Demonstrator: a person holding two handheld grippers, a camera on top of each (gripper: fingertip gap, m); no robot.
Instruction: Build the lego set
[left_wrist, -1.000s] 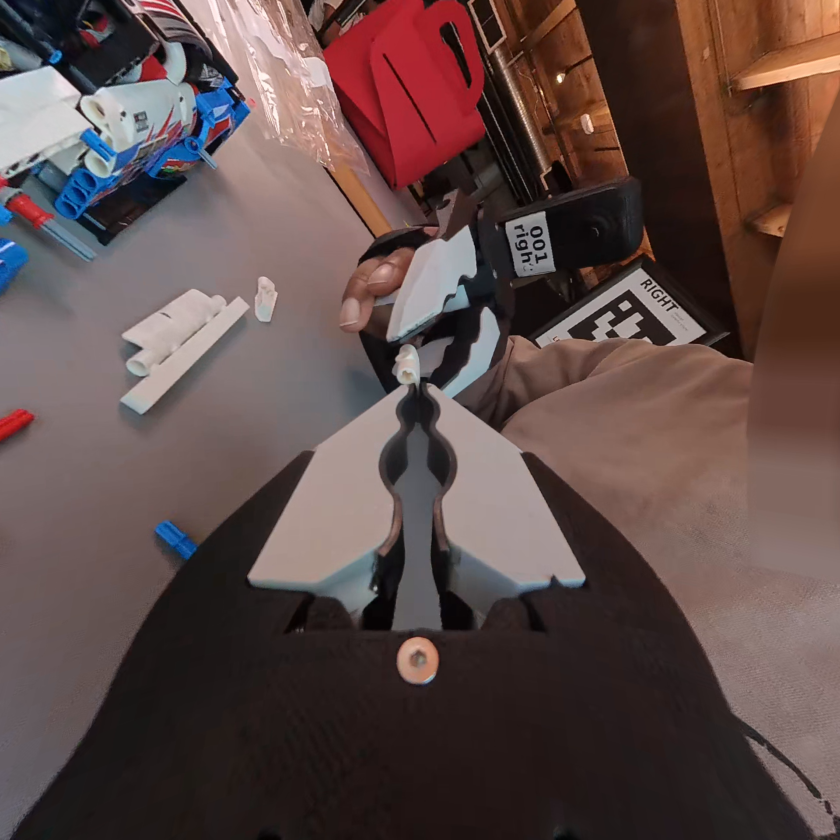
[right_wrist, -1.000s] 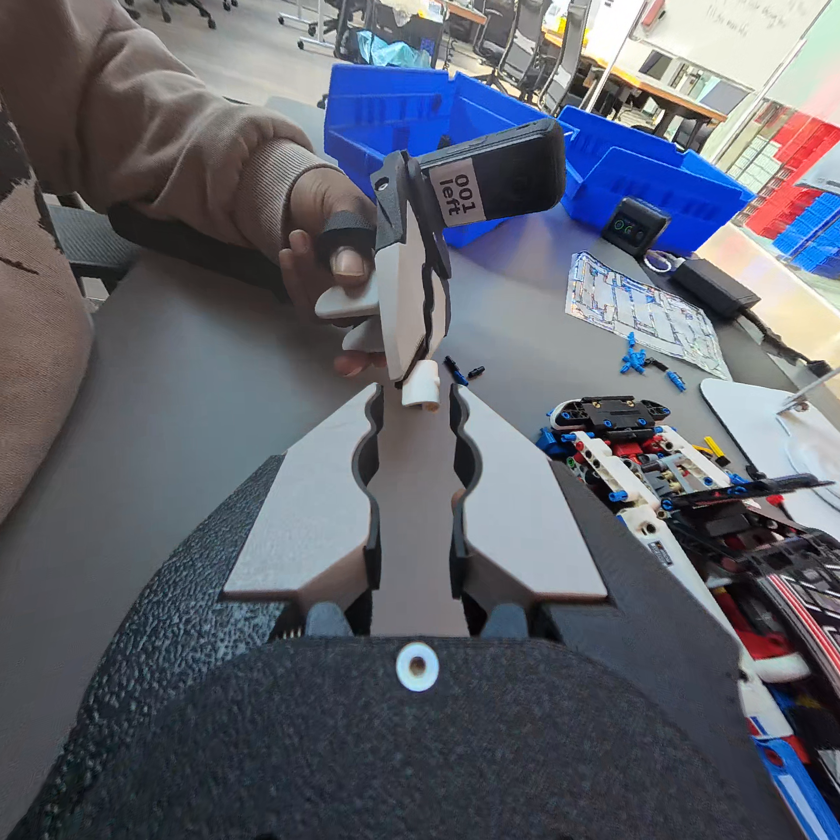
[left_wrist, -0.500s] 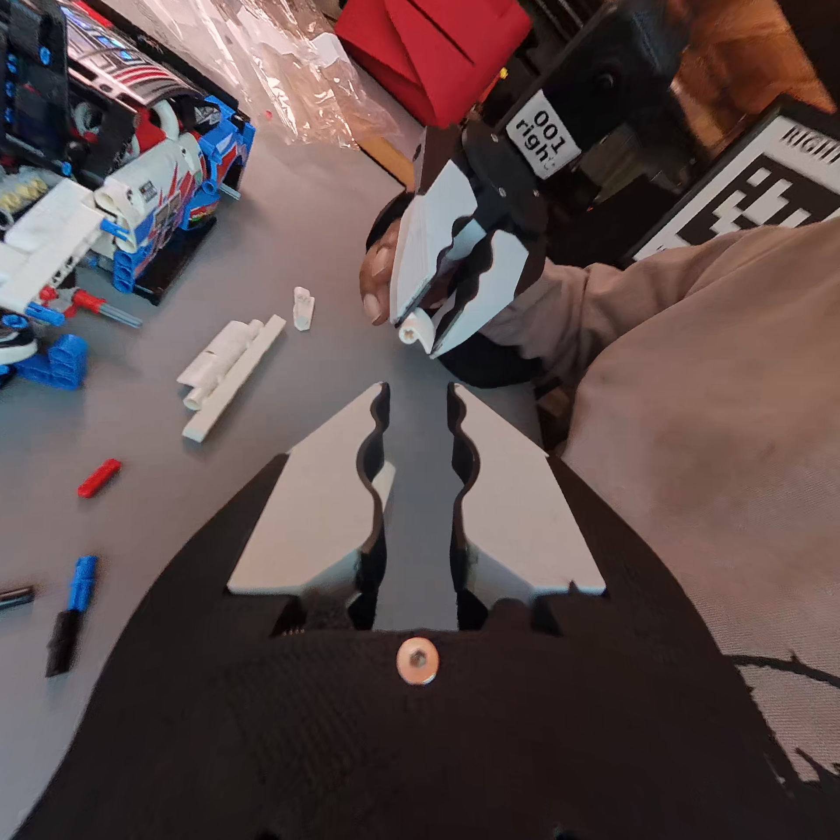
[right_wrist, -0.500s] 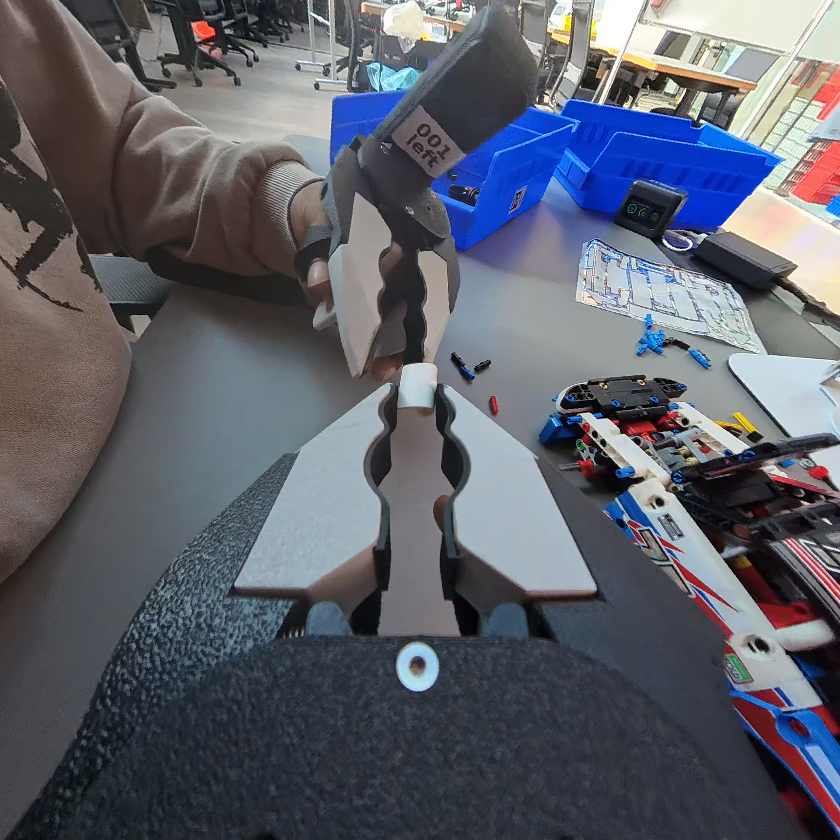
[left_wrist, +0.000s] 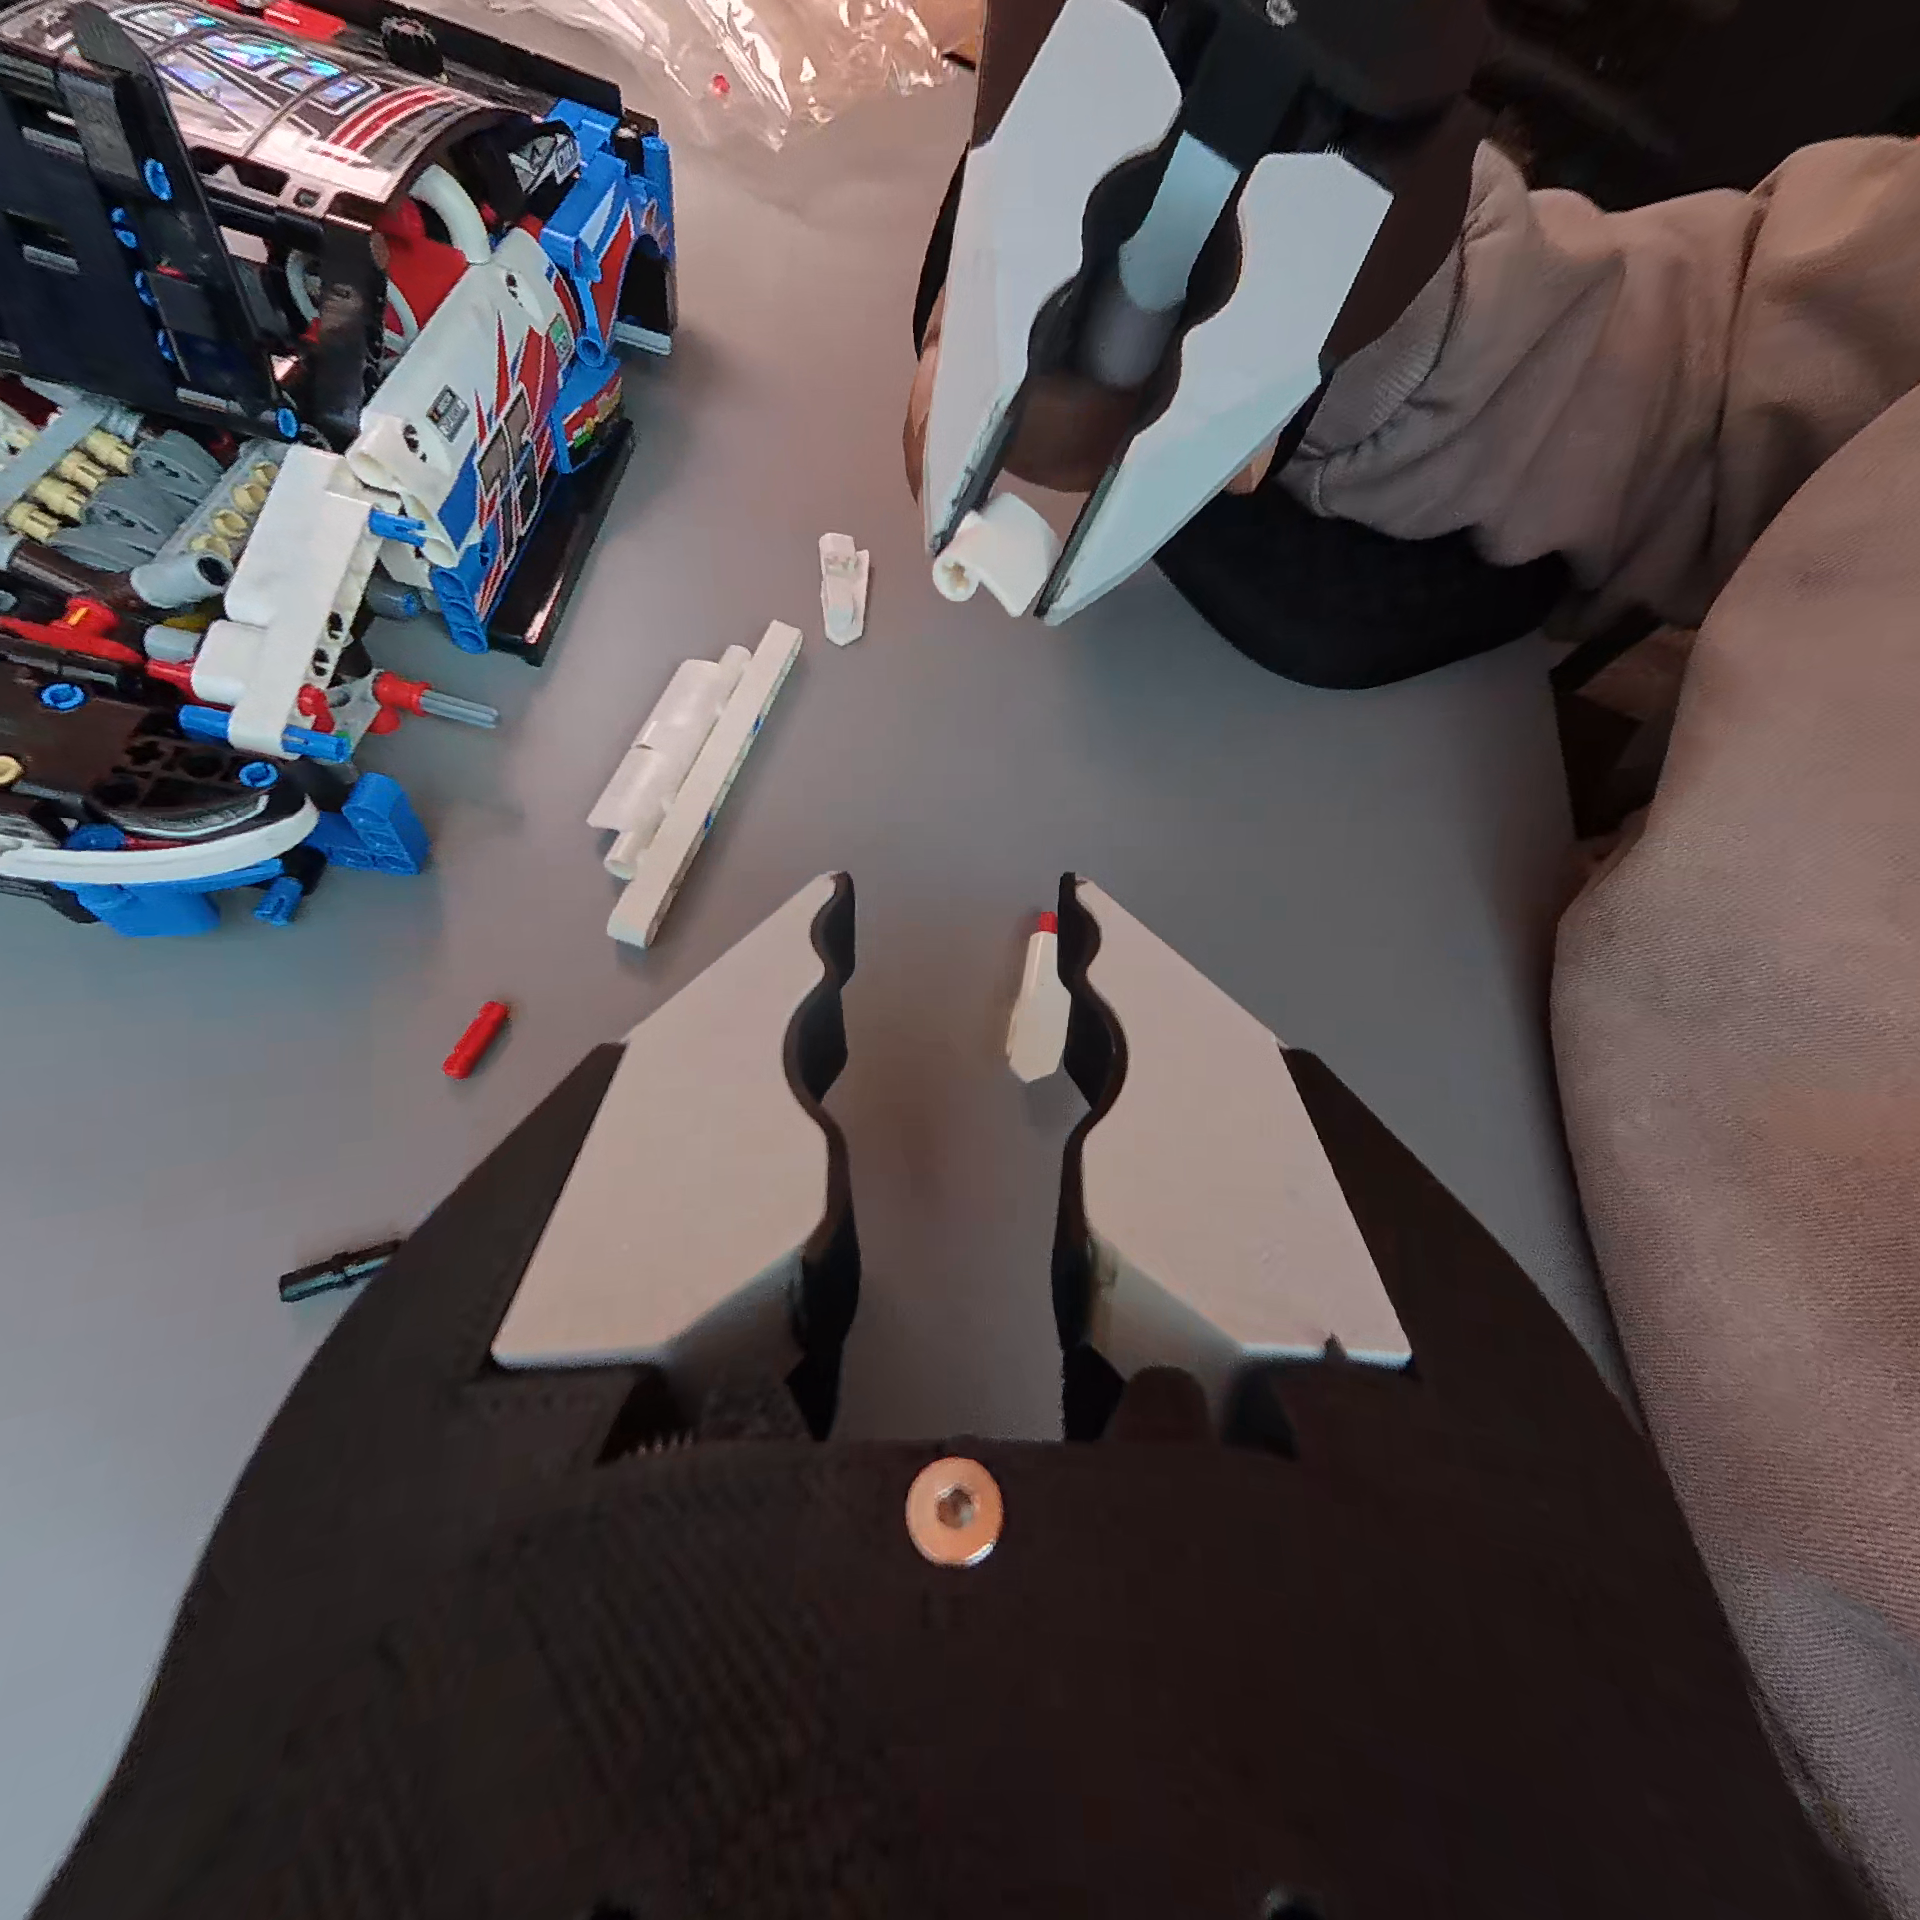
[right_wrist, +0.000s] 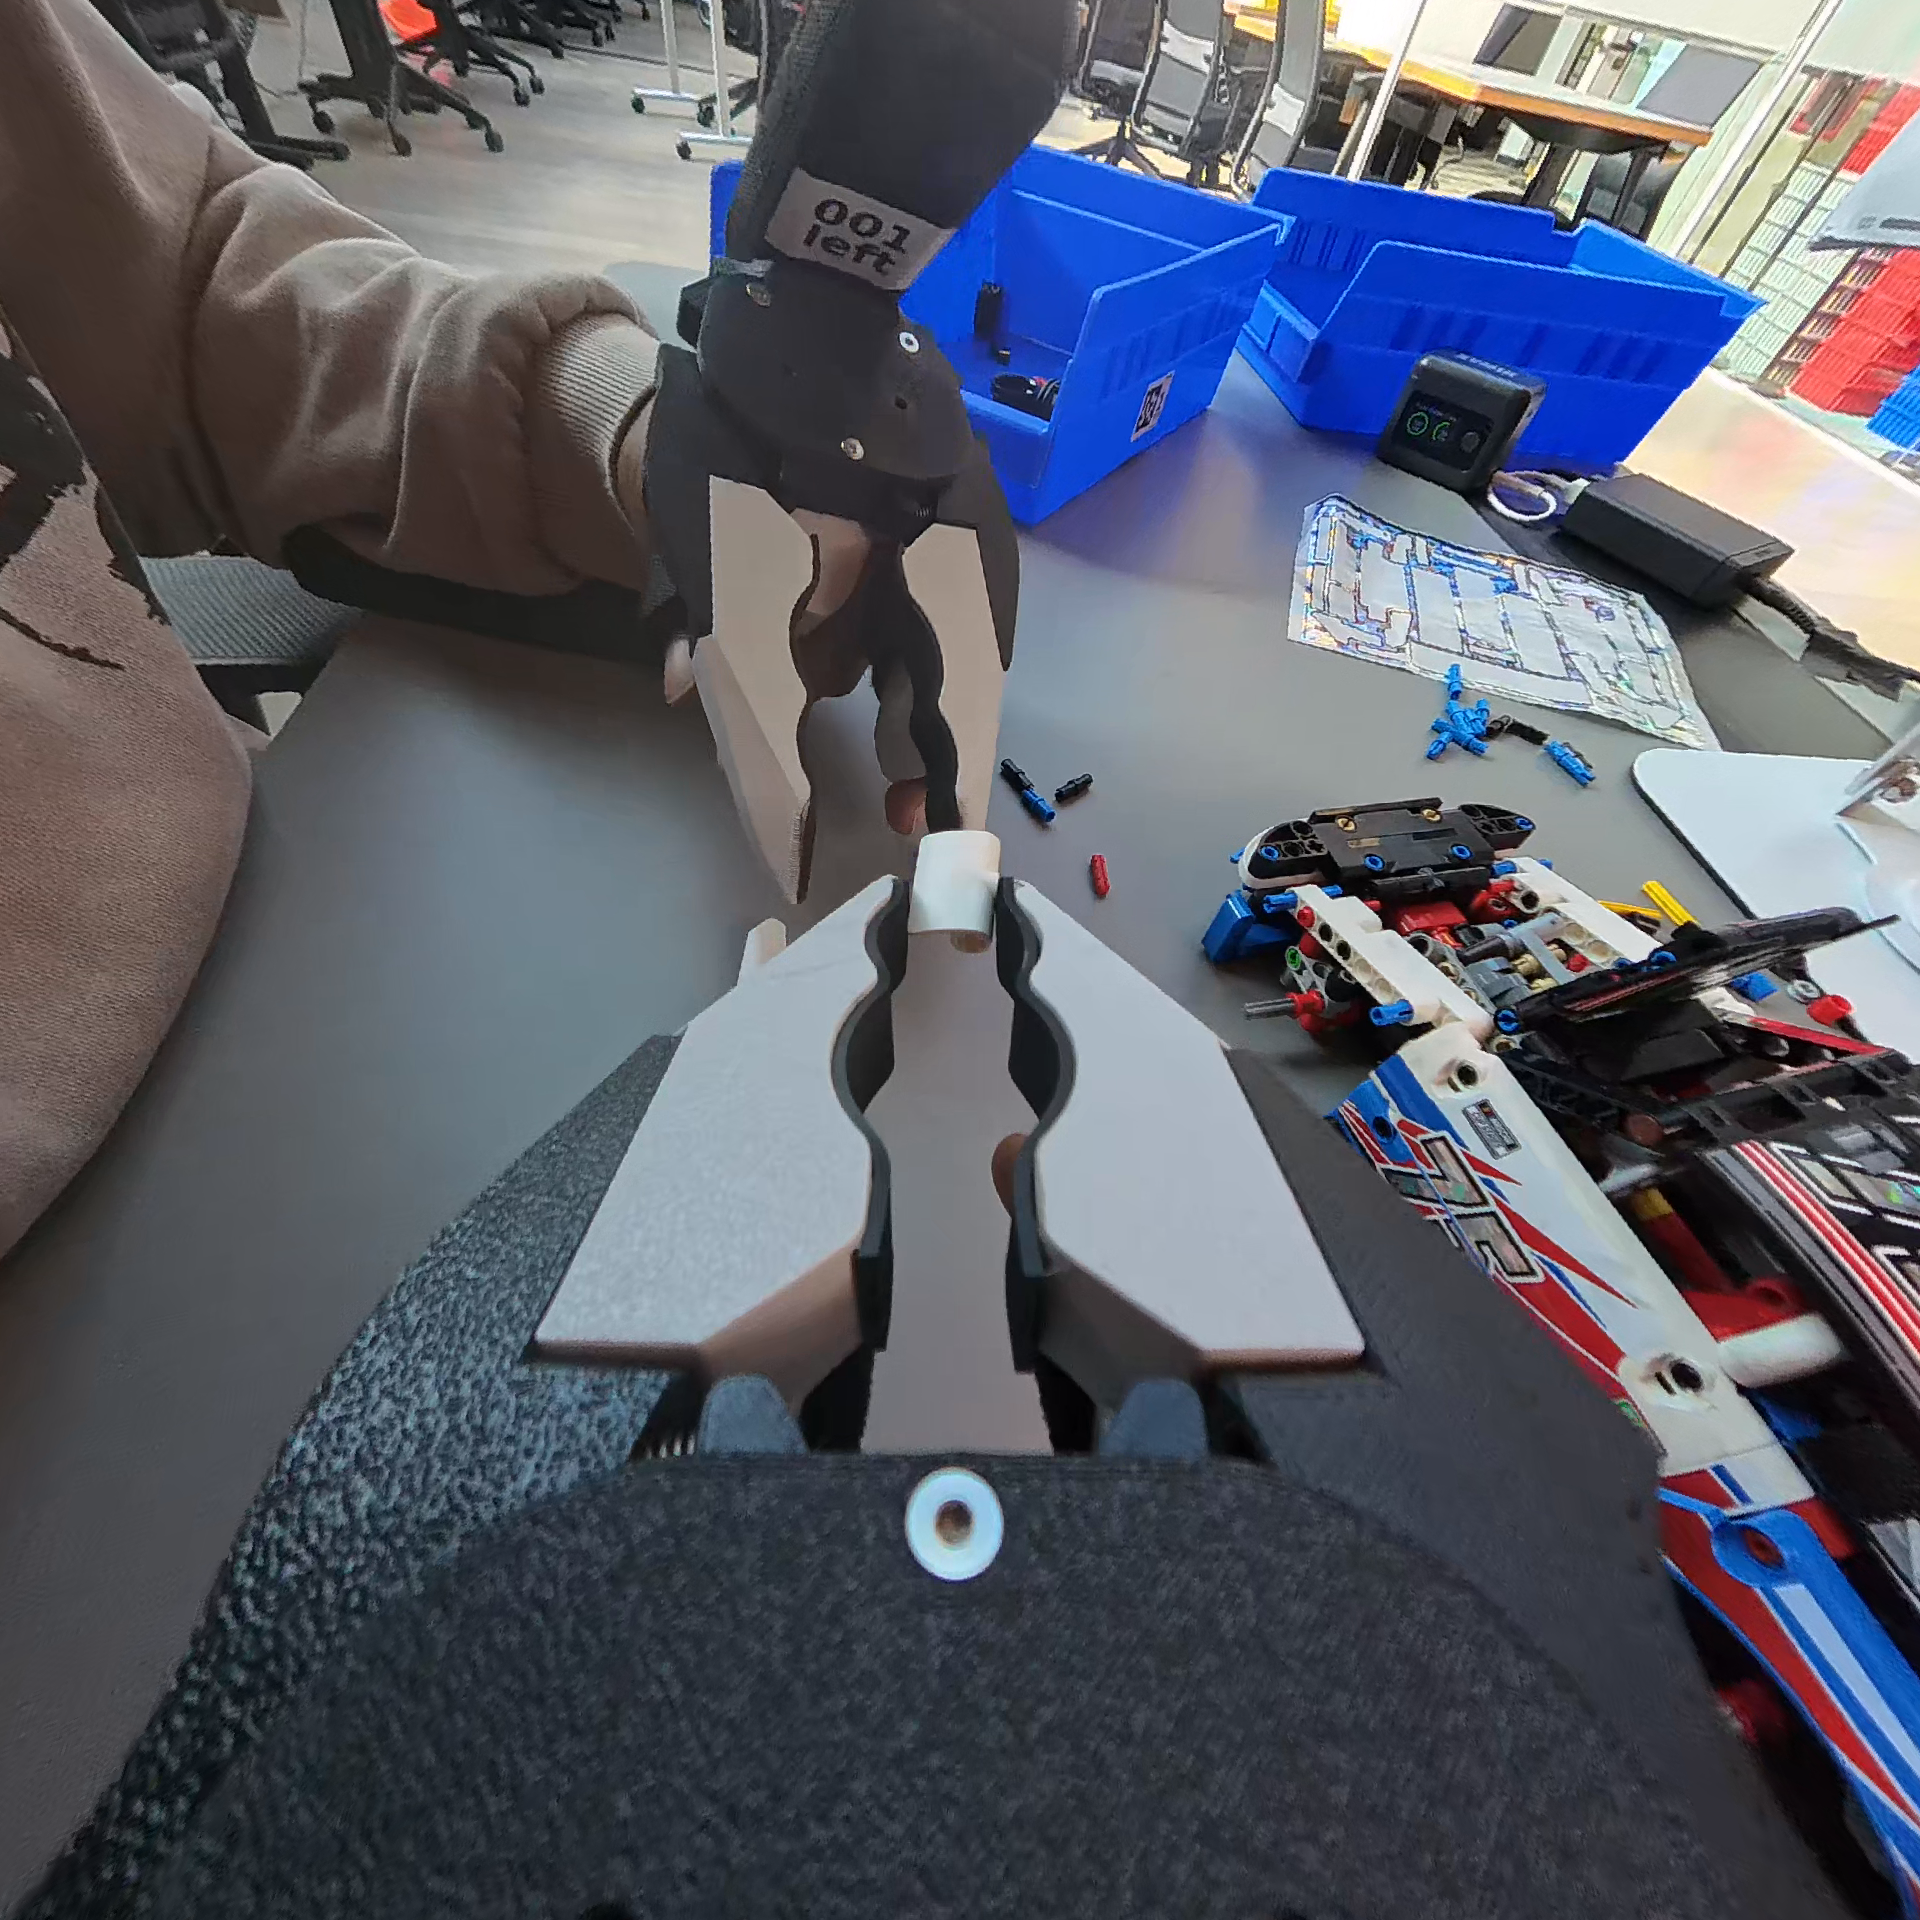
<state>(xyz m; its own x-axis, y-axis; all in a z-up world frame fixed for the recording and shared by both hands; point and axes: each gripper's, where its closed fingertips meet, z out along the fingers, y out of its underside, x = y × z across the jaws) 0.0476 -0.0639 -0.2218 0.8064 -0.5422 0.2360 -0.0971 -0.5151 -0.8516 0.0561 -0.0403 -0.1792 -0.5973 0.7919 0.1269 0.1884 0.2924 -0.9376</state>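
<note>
Right tool (right_wrist: 954, 891) is clamped on a small white connector piece (right_wrist: 954, 883) at its fingertips, held above the grey tabletop (right_wrist: 436, 894). Left tool (left_wrist: 954, 894) is empty, jaws apart, hovering over the tabletop; a white pointed piece with a red tip (left_wrist: 1037, 1003) lies just beside its right finger. The partly built race car model (left_wrist: 260, 416) sits left of it. A white beam subassembly (left_wrist: 691, 784) lies between car and tools, a red pin (left_wrist: 475, 1038) nearby.
</note>
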